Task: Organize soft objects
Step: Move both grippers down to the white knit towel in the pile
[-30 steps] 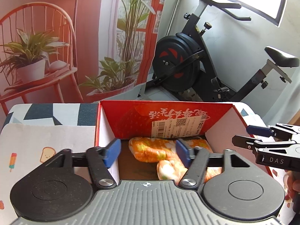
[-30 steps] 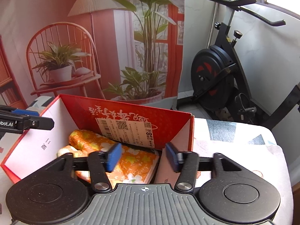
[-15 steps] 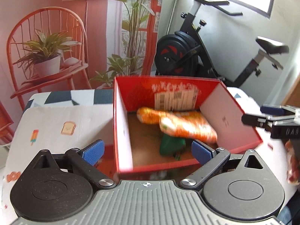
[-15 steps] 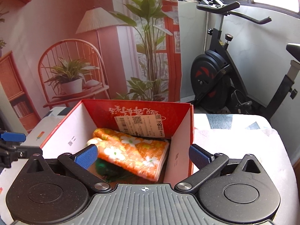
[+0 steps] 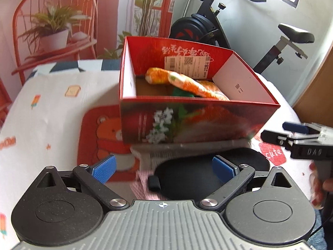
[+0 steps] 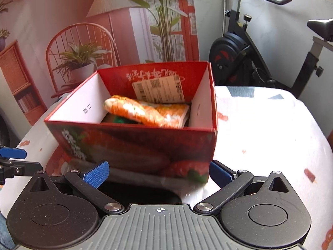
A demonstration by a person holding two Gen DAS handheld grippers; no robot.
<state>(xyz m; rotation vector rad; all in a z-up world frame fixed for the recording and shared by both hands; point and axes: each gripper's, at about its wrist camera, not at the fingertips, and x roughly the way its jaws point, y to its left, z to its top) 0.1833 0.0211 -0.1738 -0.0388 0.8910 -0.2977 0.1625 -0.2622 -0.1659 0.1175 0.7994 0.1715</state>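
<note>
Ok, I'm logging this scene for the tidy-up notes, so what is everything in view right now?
cardboard box: one, red, open-topped, on the table.
floral cloth bundle: one, orange and white, inside the box.
green soft item: one, green, in the box, partly under the bundle.
tablecloth: one, white with small prints, covering the table.
black flat object: one, on the table in front of the box; cannot tell what it is.
exercise bike: one, black, behind the table.
printed backdrop: one, chair, plants and lamp, behind the table.
left claw: blue pads, open, empty.
right claw: blue pads, open, empty.
</note>
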